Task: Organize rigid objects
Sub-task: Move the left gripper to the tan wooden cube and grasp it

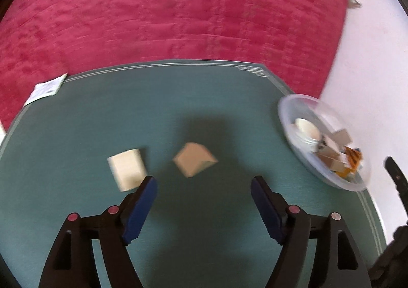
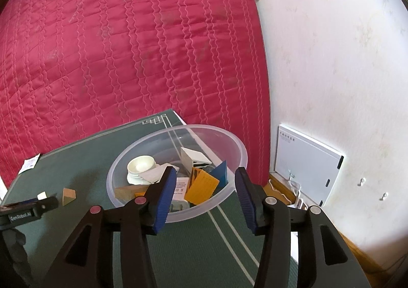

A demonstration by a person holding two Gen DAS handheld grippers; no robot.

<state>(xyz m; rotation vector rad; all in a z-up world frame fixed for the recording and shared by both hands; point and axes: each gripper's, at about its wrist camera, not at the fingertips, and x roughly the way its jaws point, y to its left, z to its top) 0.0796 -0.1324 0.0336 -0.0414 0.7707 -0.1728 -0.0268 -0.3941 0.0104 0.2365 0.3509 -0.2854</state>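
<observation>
Two small blocks are lying loose on the green worktop (image 1: 76,211), and that is where the action is heading; the left gripper (image 1: 202,187) is hanging over them with its jaws spread wide and nothing between the blue pads. The tan wedge block (image 1: 194,162) is sitting just beyond the fingertips, slightly left of the midline between them, one corner pointing toward the gripper, so it is lying diagonal to the jaws; the cream block (image 1: 127,169) is lying farther left, right beside the left fingertip and outside the gap. The wedge is looking like the likelier pick, and a twist of the wrist would probably square the pads to its flat sides.

Over on the right, the clear plastic bowl (image 2: 122,160) is already holding a jumble: a white cup (image 2: 141,164), an orange card (image 2: 201,186), a blue piece (image 2: 221,173), a white box (image 2: 193,158). The right gripper (image 2: 205,174) is hovering at the bowl's near rim, jaws parted and gripping nothing. Both loose blocks are lying well to the left of the bowl, so the left hand is clearly the nearer one.
</observation>
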